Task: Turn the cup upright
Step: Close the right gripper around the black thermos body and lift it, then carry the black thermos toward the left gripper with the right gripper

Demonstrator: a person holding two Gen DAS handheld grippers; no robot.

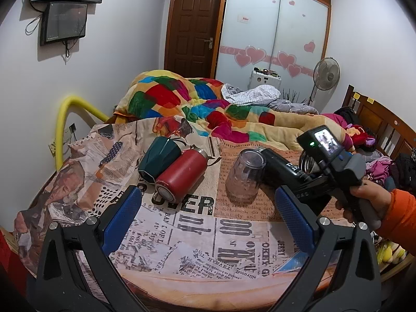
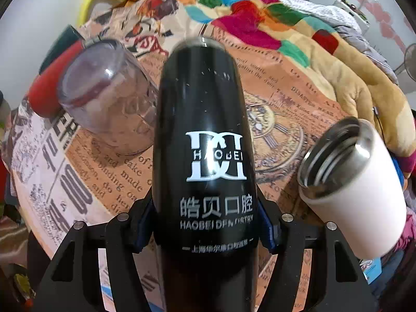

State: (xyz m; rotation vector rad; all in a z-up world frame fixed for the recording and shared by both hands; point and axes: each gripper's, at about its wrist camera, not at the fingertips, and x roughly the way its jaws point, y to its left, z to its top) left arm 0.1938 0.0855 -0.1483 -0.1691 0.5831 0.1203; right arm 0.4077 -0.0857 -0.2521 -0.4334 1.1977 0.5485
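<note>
Clamped on the black cup (image 2: 205, 140) by the right gripper (image 2: 205, 223), pads pressed to both flanks near the printed lettering, body lying roughly level above the newspaper-print cloth (image 2: 78, 182) — lifted, by the look of it, but not yet turned upright. Spread wide and empty, the left gripper (image 1: 208, 218), hovering over the near edge of the cloth. Just beside the black cup, an inverted clear cup (image 1: 245, 175) standing mouth down; toward the left edge, a red flask (image 1: 182, 175) and a green cup (image 1: 160, 158) on their sides, touching. At the right edge, a tilted white tumbler (image 2: 351, 189), open mouth showing. Hidden: the black cup's base behind the fingers, its far end blurred — open or capped, impossible to tell.
</note>
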